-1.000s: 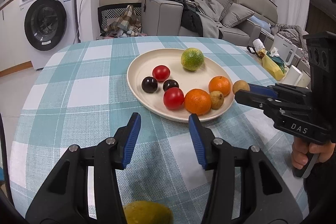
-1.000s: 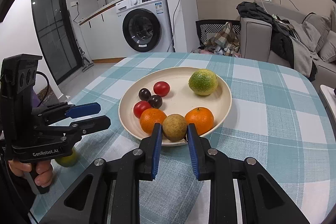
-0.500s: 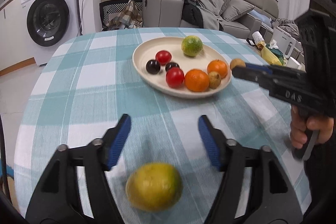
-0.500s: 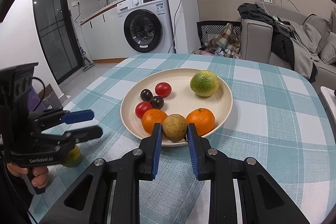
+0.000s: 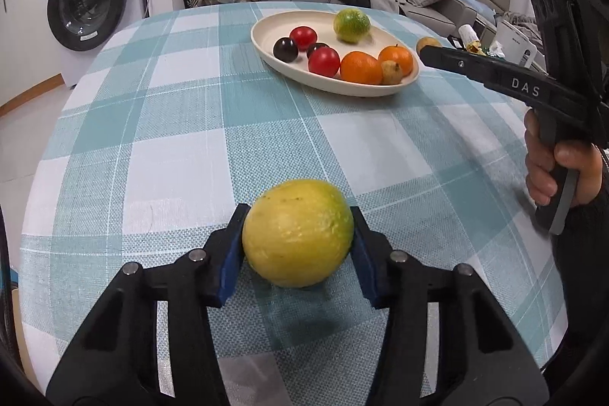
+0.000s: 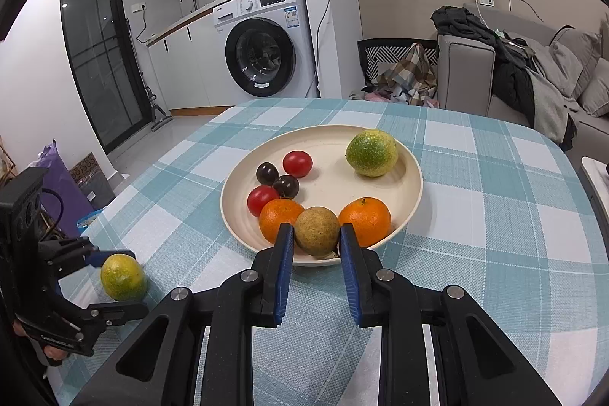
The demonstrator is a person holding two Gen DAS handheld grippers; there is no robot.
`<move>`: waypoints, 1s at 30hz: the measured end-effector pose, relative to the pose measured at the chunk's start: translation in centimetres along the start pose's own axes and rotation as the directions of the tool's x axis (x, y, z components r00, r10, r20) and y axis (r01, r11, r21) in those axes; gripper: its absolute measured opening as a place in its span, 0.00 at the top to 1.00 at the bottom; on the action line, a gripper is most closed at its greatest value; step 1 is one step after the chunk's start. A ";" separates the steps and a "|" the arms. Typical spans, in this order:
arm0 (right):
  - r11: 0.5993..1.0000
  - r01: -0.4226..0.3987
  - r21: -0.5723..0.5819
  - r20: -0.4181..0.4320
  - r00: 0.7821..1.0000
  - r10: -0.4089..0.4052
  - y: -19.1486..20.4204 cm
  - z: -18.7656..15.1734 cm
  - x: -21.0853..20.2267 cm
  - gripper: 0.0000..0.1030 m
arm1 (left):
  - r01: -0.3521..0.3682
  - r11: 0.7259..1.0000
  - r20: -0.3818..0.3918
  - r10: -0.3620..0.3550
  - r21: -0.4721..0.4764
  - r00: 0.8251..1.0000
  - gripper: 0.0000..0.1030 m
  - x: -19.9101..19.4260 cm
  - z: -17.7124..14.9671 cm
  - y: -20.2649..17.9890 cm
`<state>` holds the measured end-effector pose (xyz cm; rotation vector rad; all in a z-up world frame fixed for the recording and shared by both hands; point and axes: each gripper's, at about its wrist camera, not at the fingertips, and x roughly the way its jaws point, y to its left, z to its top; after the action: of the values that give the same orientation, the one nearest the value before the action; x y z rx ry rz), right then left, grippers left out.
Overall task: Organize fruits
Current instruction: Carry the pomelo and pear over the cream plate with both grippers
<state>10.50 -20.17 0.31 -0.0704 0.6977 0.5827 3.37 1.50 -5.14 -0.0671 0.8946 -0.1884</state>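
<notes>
The left gripper (image 5: 297,246) had just spread its blue-padded fingers (image 5: 230,265), dropped over the round yellow-green citrus fruit (image 5: 297,232) lying on the teal-and-white checked desk (image 5: 182,124), and been closing; both pads now appeared to press its sides. That likely meant the grasp was made, with the lift toward the cream oval plate (image 6: 413,200) next. The right gripper (image 6: 316,241) stayed put, its fingers narrow around a small brown round fruit (image 6: 316,231) at the plate's near rim.
</notes>
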 end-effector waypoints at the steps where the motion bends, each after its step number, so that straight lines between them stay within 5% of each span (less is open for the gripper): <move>1: 1.000 -0.001 0.000 0.001 1.000 0.001 0.0 0.0 0.0 0.76 | 0.003 1.000 0.001 -0.003 -0.002 1.000 0.54 0.0 0.0 0.0; 30: 1.000 -0.001 0.022 -0.006 1.000 0.002 -0.6 -0.1 0.5 0.76 | 0.021 1.000 0.144 -0.019 -0.012 0.989 0.54 3.1 9.5 -1.4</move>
<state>11.04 -20.45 -0.20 -0.0517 0.7102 0.5765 12.44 -0.63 -1.41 -0.1004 0.7515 -0.1937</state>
